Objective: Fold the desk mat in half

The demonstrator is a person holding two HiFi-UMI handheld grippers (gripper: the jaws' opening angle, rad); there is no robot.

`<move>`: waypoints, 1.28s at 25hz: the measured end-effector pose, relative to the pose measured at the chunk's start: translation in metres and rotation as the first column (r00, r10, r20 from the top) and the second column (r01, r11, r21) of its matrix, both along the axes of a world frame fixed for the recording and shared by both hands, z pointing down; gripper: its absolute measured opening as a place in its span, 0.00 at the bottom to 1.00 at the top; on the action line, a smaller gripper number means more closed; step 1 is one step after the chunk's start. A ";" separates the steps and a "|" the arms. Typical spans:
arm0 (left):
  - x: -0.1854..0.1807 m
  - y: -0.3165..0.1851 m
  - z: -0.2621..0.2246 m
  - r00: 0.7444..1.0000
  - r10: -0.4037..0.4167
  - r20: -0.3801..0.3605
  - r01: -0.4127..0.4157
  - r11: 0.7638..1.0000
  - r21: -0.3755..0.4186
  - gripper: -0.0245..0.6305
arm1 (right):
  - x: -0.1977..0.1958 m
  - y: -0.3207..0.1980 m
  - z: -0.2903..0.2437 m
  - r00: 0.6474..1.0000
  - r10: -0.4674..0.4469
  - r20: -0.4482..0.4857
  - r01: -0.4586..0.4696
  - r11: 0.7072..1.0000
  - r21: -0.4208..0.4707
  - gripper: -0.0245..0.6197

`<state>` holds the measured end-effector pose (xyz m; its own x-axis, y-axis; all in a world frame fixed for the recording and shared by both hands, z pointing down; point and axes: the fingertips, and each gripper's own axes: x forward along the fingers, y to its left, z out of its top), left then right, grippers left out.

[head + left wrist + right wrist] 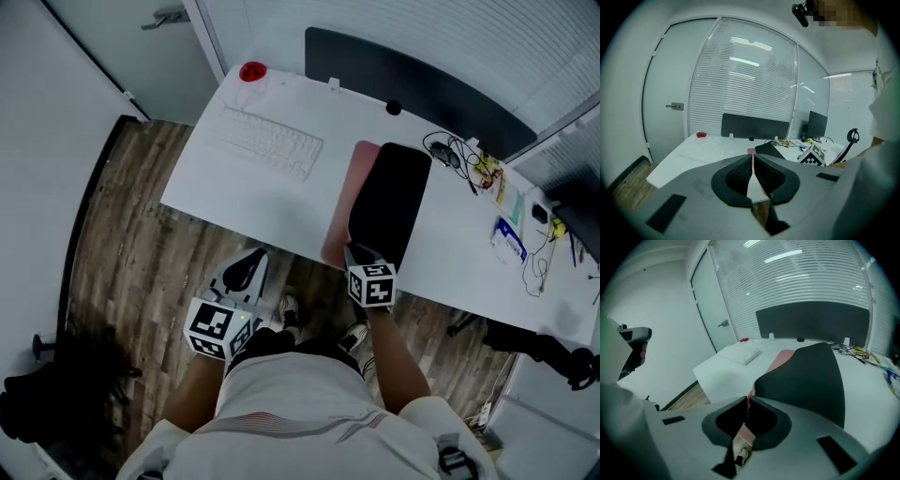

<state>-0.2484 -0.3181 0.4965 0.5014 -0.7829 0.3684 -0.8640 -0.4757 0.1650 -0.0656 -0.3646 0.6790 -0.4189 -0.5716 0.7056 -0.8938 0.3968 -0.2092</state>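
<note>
Status: the pink-topped, black-backed flexible desk mat (389,202) sits on the white rectangular desk (234,187), right of the desk's middle and reaching its near edge.

- Fold is partly done. A flap is turned over with the black underside up, and it covers most of the mat.
- A pink strip (339,211) is uncovered along the flap's left side, so I judge the edges aren't aligned yet.
- In the right gripper view the flap (806,380) arches up rather than lying flat.
- Right gripper (358,255) is at the desk's near edge, jaws narrow and pinched on the mat's near edge. Pink material shows between them (747,401).
- Left gripper (253,258) hangs off the desk's near edge, above the floor. Its jaws are together with nothing between them (753,161).

Left to do, by my read: carry the flap across until the pink is covered, lay it flat, let go.
</note>
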 end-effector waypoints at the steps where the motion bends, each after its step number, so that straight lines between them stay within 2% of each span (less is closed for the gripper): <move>1: -0.005 0.000 0.000 1.000 -0.009 -0.001 0.009 1.000 -0.001 0.07 | -0.009 0.002 0.006 1.000 -0.026 -0.006 0.026 1.000 -0.017 0.16; 4: -0.014 -0.001 0.000 1.000 -0.024 -0.004 0.024 1.000 0.003 0.07 | -0.031 0.008 0.018 0.995 -0.092 -0.027 0.090 0.995 -0.051 0.16; 9: -0.017 0.000 0.000 1.000 -0.026 -0.014 0.026 1.000 0.005 0.07 | -0.039 0.008 0.019 0.995 -0.099 -0.032 0.098 0.994 -0.037 0.18; 10: -0.016 0.000 -0.001 1.000 -0.023 -0.016 0.023 1.000 0.006 0.07 | -0.040 0.007 0.013 0.994 -0.105 -0.021 0.105 0.994 -0.021 0.21; 11: -0.014 0.000 -0.002 1.000 -0.018 -0.019 0.018 1.000 0.008 0.07 | -0.039 0.006 0.004 0.994 -0.110 -0.007 0.110 0.994 0.003 0.28; 12: -0.012 -0.001 -0.003 1.000 -0.012 -0.023 0.012 1.000 0.011 0.07 | -0.036 0.004 -0.009 0.994 -0.106 0.007 0.105 0.994 0.036 0.29; 16: 0.014 -0.006 -0.015 0.998 0.034 -0.045 -0.032 0.998 0.048 0.07 | 0.004 -0.004 -0.079 0.997 -0.022 0.079 0.004 0.976 0.219 0.18; 18: 0.033 -0.010 -0.027 0.997 0.069 -0.028 -0.066 0.994 0.089 0.07 | 0.033 -0.006 -0.119 0.994 0.018 0.106 -0.051 0.948 0.313 0.12; 21: 0.065 -0.013 -0.046 0.991 0.132 0.025 -0.134 0.978 0.161 0.07 | 0.077 -0.005 -0.178 0.989 0.079 0.122 -0.125 0.892 0.436 0.12; 24: 0.096 -0.013 -0.063 0.983 0.182 0.020 -0.182 0.962 0.203 0.07 | 0.117 0.007 -0.230 0.982 0.136 0.128 -0.183 0.828 0.531 0.12; 28: 0.132 -0.014 -0.084 0.975 0.224 -0.004 -0.216 0.945 0.245 0.07 | 0.162 0.033 -0.284 0.970 0.200 0.139 -0.243 0.754 0.610 0.12; 32: 0.162 -0.010 -0.099 0.967 0.253 -0.006 -0.241 0.929 0.279 0.07 | 0.201 0.060 -0.313 0.957 0.251 0.142 -0.282 0.706 0.650 0.12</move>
